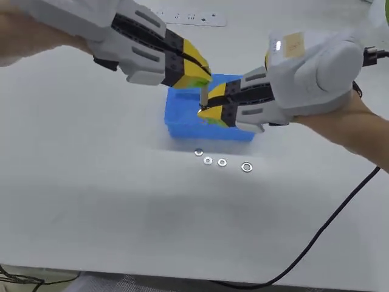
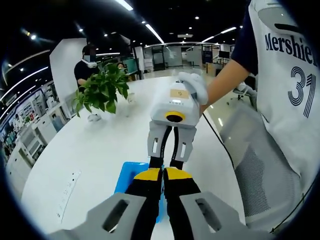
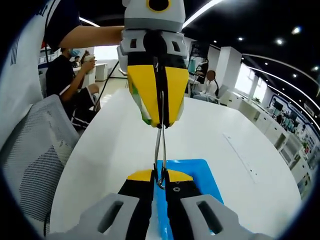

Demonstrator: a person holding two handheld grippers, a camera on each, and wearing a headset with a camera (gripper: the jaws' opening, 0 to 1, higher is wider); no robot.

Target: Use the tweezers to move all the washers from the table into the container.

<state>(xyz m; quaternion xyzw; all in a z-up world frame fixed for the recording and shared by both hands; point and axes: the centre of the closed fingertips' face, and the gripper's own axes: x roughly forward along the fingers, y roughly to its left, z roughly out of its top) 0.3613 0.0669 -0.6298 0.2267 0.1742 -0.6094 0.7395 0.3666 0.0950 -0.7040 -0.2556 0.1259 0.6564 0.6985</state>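
Over the blue container [image 1: 182, 126], my two grippers meet tip to tip. The left gripper [image 1: 199, 72] comes in from the upper left, the right gripper [image 1: 204, 111] from the right. Thin metal tweezers [image 1: 203, 96] stand between them. In the right gripper view the tweezers [image 3: 160, 145] run from my right gripper [image 3: 160, 177], shut on their lower end, up into the left gripper [image 3: 159, 124], shut on the upper end. Several small washers [image 1: 222, 162] lie in a row on the white table, just in front of the container. In the left gripper view my left gripper [image 2: 163, 172] is shut, with the right gripper [image 2: 168, 159] facing it.
A black cable [image 1: 328, 225] trails across the table at the right toward the front edge. A white power strip [image 1: 188, 18] lies at the back. A potted plant [image 2: 100, 90] stands on the far end of the table. People sit in the background.
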